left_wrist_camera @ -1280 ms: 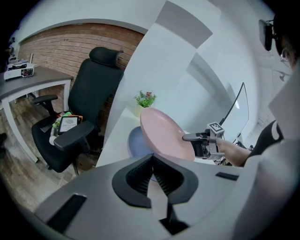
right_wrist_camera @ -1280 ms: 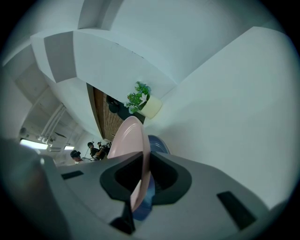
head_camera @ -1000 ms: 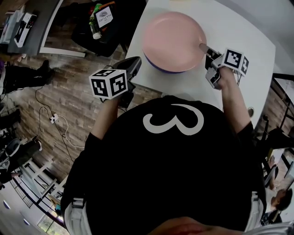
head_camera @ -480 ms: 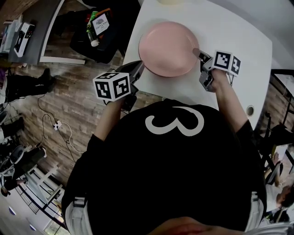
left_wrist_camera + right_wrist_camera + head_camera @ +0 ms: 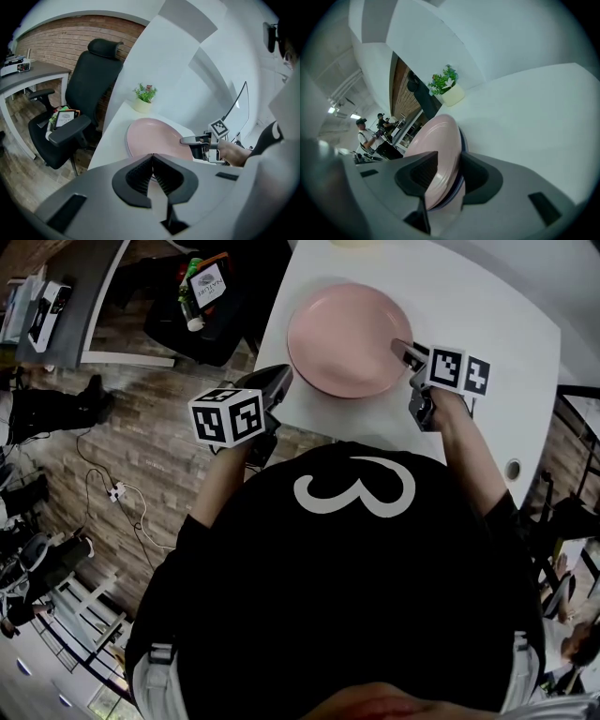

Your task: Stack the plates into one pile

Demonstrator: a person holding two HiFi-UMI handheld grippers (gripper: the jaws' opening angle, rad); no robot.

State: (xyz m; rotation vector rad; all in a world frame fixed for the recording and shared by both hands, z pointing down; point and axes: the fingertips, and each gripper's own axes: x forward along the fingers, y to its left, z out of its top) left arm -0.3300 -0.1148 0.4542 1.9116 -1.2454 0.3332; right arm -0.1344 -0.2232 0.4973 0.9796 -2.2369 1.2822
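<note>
A pink plate (image 5: 342, 338) lies on a blue-rimmed plate (image 5: 462, 140) on the white table (image 5: 487, 306). My right gripper (image 5: 405, 351) is at the pink plate's near right rim. Its jaws are opening, and both plates' rims (image 5: 436, 154) stand between them with a gap on the pink side. The left gripper view shows that gripper (image 5: 190, 140) at the same rim. My left gripper (image 5: 281, 379) hovers shut and holds nothing, at the table's near left edge, just short of the plates (image 5: 154, 140).
A small potted plant (image 5: 144, 96) stands at the table's far edge. To the table's left is a black office chair (image 5: 79, 112) with items on its seat, and a grey desk (image 5: 84, 296) beyond it. People (image 5: 365, 133) stand far in the background.
The pink plate has sunk flat onto the plate below, whose purple rim no longer shows in the head view. The right gripper stays at its rim. The left gripper has barely moved.
</note>
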